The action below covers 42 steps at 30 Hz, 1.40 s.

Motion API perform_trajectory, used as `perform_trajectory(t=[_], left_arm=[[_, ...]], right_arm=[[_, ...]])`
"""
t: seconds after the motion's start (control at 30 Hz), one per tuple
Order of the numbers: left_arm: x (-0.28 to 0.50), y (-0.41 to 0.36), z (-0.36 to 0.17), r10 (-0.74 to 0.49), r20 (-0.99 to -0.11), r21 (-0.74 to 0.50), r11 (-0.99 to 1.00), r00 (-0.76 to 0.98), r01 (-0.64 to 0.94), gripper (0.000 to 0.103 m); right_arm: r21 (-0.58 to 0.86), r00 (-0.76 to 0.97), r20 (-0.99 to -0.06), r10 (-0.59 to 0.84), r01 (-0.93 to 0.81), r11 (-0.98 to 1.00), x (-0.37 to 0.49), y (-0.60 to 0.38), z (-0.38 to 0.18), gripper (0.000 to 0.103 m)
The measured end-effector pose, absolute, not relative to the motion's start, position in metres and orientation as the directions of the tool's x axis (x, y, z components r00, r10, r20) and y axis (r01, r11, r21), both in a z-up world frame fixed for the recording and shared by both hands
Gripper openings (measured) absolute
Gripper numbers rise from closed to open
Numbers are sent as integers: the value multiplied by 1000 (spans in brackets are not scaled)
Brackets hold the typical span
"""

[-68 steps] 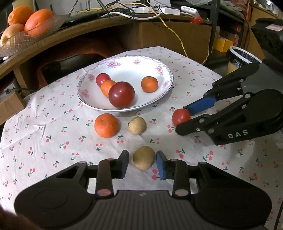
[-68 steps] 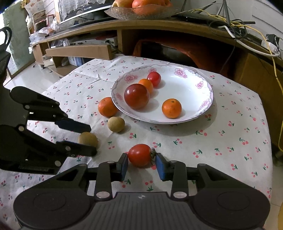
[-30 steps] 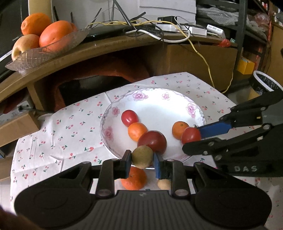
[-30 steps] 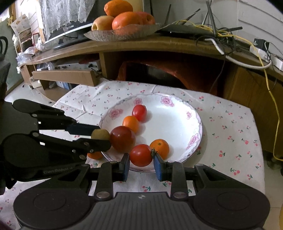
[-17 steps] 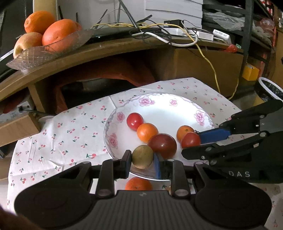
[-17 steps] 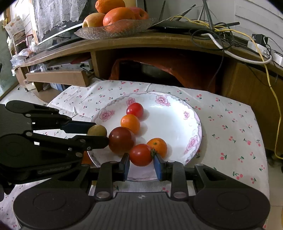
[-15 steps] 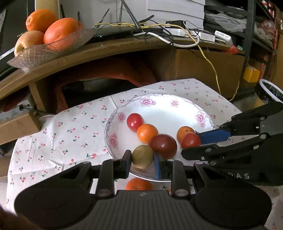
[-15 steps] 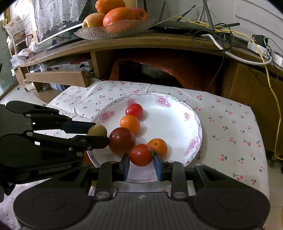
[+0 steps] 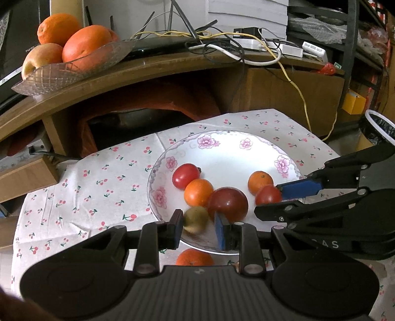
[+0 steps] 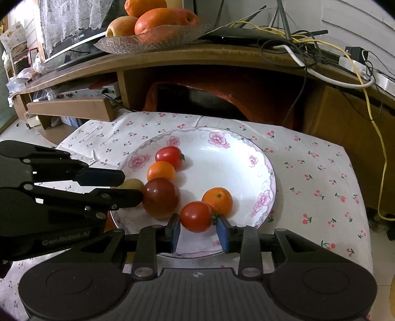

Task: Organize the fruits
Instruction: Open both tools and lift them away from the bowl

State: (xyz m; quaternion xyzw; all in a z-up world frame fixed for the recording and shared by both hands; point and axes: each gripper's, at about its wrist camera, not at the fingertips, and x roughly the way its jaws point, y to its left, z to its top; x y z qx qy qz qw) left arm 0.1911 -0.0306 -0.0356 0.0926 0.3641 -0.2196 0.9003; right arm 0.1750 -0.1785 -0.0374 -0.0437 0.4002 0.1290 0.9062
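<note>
I'm in a lived-in home, living-room corner. At 12 o'clock a curved wooden TV stand (image 10: 222,59) carries a monitor edge (image 10: 71,42) at 10 o'clock, a glass fruit dish (image 10: 153,37) piled with oranges and an apple, plus a tangle of cables (image 9: 222,47) and a white power strip (image 9: 284,48) at 1 o'clock. Lace curtain (image 10: 66,22) at 11 o'clock. My low table wears a cherry-print cloth (image 10: 321,177) with a floral china plate (image 10: 264,177) on it. Storage shelving (image 9: 353,49) and a lined waste bin (image 9: 380,128) sit at 2 to 3 o'clock.
</note>
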Motion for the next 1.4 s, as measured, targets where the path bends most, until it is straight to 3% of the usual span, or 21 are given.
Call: perform_trajectory(t=[0.8, 1.4], left_arm=[[175, -19, -22, -327, -681, 31, 881, 655, 472, 38], [151, 9, -27, -363, -724, 28, 834, 586, 552, 40]], right_arm=[[24, 693, -697, 185, -236, 971, 167, -190, -23, 37], [133, 580, -729, 363, -400, 907, 125, -164, -25, 37]])
